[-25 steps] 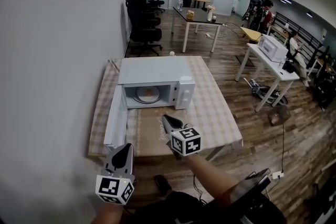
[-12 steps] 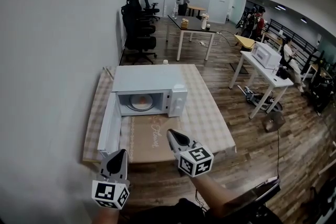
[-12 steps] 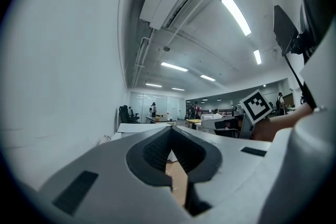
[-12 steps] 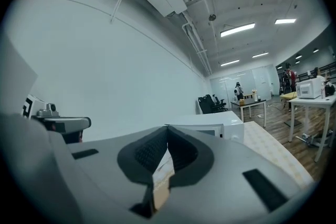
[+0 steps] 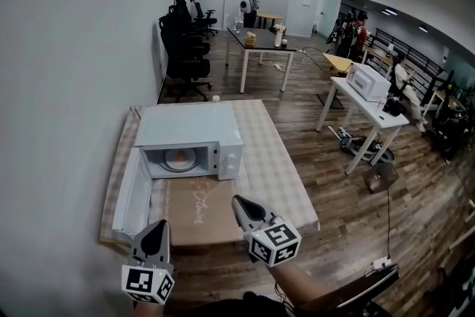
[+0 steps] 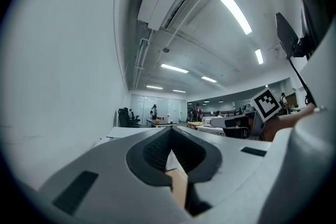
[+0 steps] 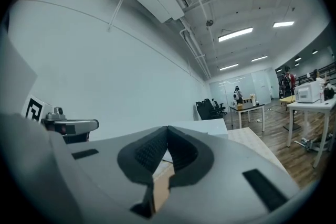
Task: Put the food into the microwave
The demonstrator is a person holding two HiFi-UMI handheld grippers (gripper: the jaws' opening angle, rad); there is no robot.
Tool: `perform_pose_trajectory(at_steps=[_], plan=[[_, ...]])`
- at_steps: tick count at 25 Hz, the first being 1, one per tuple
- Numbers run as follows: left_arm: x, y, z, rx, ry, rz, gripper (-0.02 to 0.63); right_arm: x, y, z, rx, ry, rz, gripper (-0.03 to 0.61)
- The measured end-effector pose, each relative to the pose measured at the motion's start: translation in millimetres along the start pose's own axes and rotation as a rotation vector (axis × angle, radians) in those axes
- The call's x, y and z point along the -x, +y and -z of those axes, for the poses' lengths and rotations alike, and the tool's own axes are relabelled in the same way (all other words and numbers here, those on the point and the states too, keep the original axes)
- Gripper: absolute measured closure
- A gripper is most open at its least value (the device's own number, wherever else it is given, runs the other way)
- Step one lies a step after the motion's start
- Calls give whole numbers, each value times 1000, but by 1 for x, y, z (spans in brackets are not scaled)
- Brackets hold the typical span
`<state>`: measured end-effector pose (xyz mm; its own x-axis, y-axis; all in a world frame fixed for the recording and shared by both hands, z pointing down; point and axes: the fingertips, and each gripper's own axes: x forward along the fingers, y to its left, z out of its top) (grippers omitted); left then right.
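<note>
Right gripper (image 5: 239, 201) and left gripper (image 5: 157, 225): both clenched, nothing between the jaws, positioned near the front edge of the table (image 5: 286, 185). Food (image 5: 179, 156) sits inside the microwave (image 5: 185, 131); door (image 5: 130, 193) stands open.

The table (image 5: 300, 216) is covered with a checked cloth (image 5: 271, 159). On it a white microwave (image 5: 185, 127), door opened, and a brown sheet (image 5: 197, 211) are placed.
</note>
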<state>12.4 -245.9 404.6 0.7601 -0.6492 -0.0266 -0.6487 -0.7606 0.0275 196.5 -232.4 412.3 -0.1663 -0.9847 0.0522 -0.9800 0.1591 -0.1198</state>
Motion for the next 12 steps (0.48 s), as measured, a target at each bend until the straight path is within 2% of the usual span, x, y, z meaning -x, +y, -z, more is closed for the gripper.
perform_pose_trajectory(at_steps=[5,12], plan=[[-13,-15,1,-7,2,-23,606,12,-23,-1,14,2,0,571],[-19,-26,1,7,15,-54,606,23,-32,-1,3,4,-33,571]])
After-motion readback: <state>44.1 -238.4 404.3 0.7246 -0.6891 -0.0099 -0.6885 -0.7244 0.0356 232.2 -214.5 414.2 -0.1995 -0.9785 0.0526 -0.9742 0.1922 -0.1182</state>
